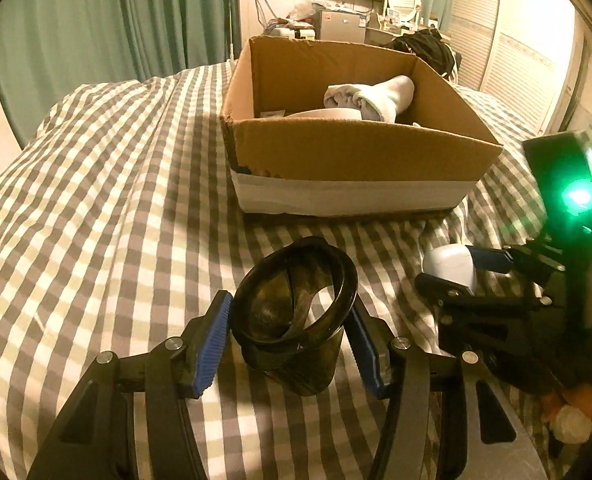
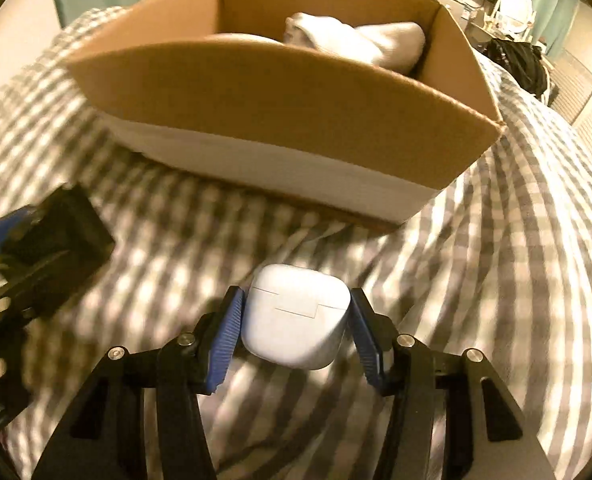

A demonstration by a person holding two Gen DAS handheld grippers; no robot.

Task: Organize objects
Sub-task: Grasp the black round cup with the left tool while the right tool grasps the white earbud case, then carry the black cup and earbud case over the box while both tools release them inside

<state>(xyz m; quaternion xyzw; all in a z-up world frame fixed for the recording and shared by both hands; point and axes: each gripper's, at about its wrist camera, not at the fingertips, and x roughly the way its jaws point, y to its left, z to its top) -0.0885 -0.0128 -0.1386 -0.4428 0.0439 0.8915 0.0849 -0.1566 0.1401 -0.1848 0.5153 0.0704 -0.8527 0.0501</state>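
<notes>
Left gripper (image 1: 290, 340) pinches dark cup (image 1: 294, 316) by its stiff sides over checked blanket (image 1: 96, 200), right gripper (image 2: 294, 334) clamps smooth, likely slippery earbud case (image 2: 294, 320) at flat flanks, near box (image 1: 356, 152).

My left gripper (image 1: 292, 342) is a black plastic frame of flat, angular linkage arms with triangular cut-outs, joined by round silver pivot screws. Each finger ends in a ribbed blue rubber pad (image 1: 212, 346). My right gripper (image 2: 294, 340) is built the same: black linkage arms, silver screw heads, ribbed blue pads (image 2: 224, 344). From the left wrist view, the right unit's dark housing (image 1: 568, 216) on the right carries a bright green glowing light (image 1: 578, 196).
</notes>
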